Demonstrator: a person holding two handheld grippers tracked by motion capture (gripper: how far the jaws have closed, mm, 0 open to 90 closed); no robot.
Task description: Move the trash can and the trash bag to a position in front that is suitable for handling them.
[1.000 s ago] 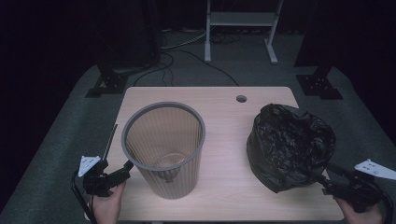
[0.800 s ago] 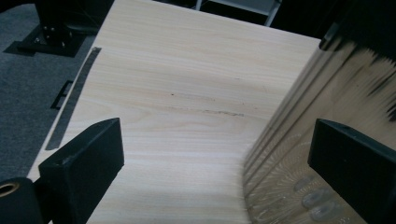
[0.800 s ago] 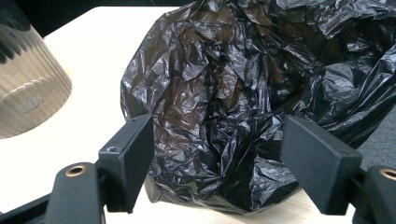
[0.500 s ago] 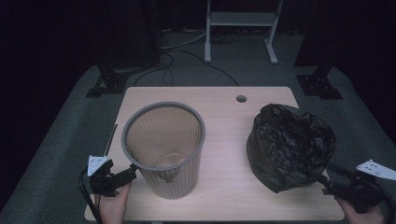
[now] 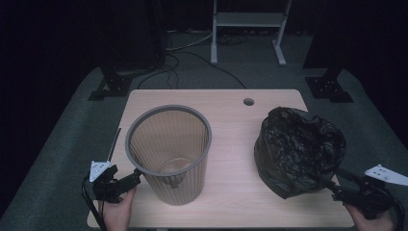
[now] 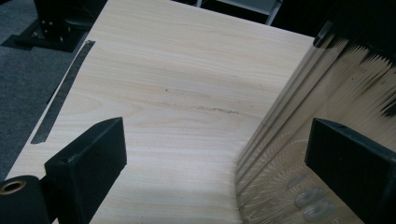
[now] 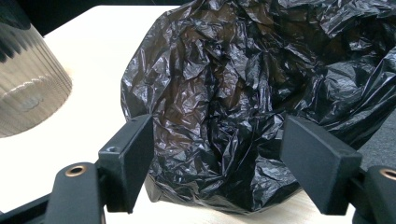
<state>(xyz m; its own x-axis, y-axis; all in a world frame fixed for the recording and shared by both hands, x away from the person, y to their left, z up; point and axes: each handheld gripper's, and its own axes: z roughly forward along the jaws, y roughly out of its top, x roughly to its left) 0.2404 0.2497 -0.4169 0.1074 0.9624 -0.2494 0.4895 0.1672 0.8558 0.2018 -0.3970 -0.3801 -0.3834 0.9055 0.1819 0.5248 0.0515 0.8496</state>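
Observation:
A translucent ribbed waste bin (image 5: 168, 154) stands upright on the wooden table (image 5: 231, 120), left of the middle. To its right sits a crumpled black trash bag (image 5: 298, 149) with its mouth gaping upward. My left gripper (image 5: 136, 176) lies low at the bin's lower left. Its jaws have just been closing a little, with the bin's wall (image 6: 299, 140) between them toward the right jaw and bare table beside the left one. At the bag's lower right, my right gripper (image 5: 333, 188) stands open, and the bag (image 7: 224, 93) bulges between its wide jaws without being pinched.
A round cable hole (image 5: 248, 101) is near the table's far edge. A dark strip (image 5: 114, 142) runs along the left edge. Black stand feet (image 5: 113, 86), cables and a white frame (image 5: 250, 24) stand on the grey carpet beyond.
The left gripper's tips have edged slightly toward the bin's base. Bin, bag and right gripper have kept still.

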